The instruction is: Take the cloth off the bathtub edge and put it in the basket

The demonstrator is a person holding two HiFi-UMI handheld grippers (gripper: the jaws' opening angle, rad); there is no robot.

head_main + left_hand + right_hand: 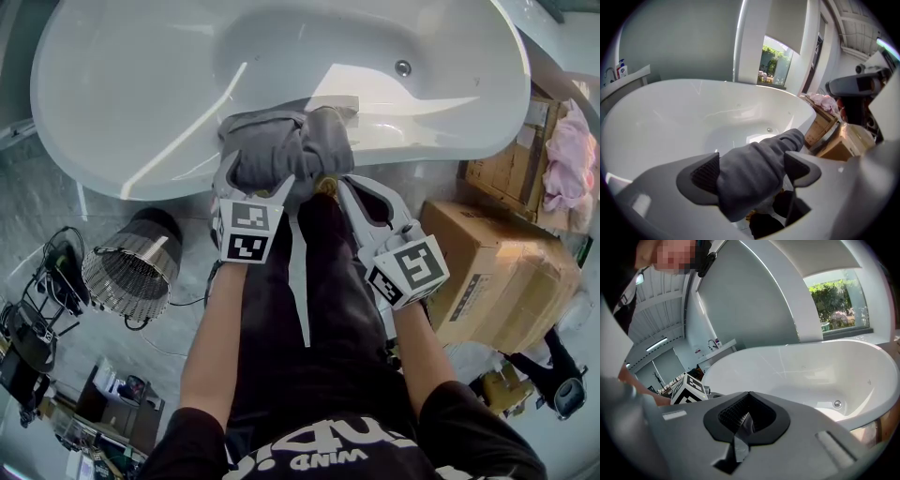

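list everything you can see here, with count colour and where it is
tub: one, white, ahead of the person
drain: one, silver, in the tub's floor
cloth: one, grey, bunched on the tub's near edge
basket: one, silver wire, on the floor at left
boxes: at least two, brown, right of the tub
pink cloth: one, on the far box
left gripper: grey, shut on the cloth
right gripper: grey, shut on a thin fold of cloth
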